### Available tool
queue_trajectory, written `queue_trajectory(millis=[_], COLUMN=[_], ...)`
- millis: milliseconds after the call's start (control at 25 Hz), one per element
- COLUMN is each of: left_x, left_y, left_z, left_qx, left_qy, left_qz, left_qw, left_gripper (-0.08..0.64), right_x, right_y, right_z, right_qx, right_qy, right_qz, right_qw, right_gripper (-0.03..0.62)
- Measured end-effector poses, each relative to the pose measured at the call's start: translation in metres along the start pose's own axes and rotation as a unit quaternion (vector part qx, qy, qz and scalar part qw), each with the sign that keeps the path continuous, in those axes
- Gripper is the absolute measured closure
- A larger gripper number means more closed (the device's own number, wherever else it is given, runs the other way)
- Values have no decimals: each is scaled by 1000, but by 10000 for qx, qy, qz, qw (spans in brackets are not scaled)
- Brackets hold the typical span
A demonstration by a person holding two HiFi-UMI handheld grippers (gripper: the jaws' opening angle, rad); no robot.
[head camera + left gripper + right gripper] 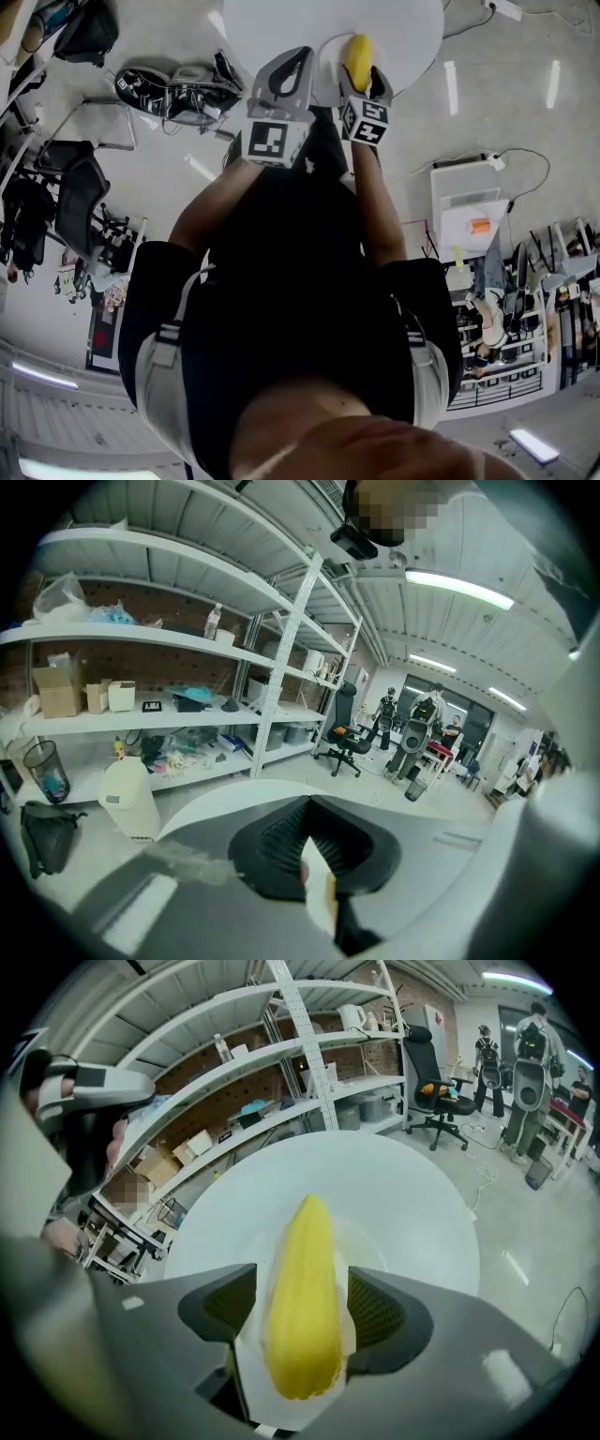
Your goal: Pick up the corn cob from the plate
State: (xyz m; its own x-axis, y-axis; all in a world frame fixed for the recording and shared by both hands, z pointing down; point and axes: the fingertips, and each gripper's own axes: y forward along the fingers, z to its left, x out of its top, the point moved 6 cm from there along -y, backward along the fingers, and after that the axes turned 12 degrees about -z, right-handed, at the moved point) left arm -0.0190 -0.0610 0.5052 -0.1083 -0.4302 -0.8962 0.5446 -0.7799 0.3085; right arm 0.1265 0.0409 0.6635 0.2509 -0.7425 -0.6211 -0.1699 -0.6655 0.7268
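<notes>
A round white table (281, 23) lies at 12 o'clock in the head view, above the person's dark torso and both outstretched forearms. On it sits a white plate (328, 58), and on the plate lies the yellow corn cob (358, 52), just to the 1 o'clock side of centre.

The right gripper (364, 80) reaches over the near rim of the plate, its marker cube (366, 122) facing up. In the right gripper view, this gripper (302, 1283) stands wide, with 1 dark ribbed pad on each side of the corn cob (302, 1307). The cob lies lengthwise between them, its tapered end pointing to 12 o'clock and its blunt end at 6 o'clock. A thin strip of white shows between the cob and each pad, narrower on the 3 o'clock side, so the pads do not press on it. The cob rests on the plate (389, 1246), which sits on the table (422, 1176).

The left gripper (300, 54) hovers at the table's near edge, at 9 o'clock from the plate and apart from it, with its own marker cube (272, 141) below. In the left gripper view, this gripper (309, 803) has its 2 pads drawn together at the tips, gripping nothing. Beyond it stand white shelving racks (187, 639), a white bin (127, 799) at 9 o'clock and a black office chair (349, 733) near 12 o'clock.
</notes>
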Motion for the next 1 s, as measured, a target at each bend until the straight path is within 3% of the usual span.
queue_trajectory(millis=[480, 640, 1000], left_x=[-2, -3, -2], left_y=[-1, -3, -9], left_z=[4, 6, 8], left_qx=[64, 70, 65], left_qy=[-78, -84, -76], left_qz=[16, 27, -20], left_qw=[9999, 9999, 9999], left_gripper=[554, 554, 554], right_x=[-16, -17, -15], right_y=[7, 8, 8], right_z=[0, -1, -2], right_qx=[-50, -135, -268], right_qy=[-128, -227, -169], right_qz=[279, 297, 257], right_qw=[9995, 9992, 9992], right_gripper=[281, 327, 330])
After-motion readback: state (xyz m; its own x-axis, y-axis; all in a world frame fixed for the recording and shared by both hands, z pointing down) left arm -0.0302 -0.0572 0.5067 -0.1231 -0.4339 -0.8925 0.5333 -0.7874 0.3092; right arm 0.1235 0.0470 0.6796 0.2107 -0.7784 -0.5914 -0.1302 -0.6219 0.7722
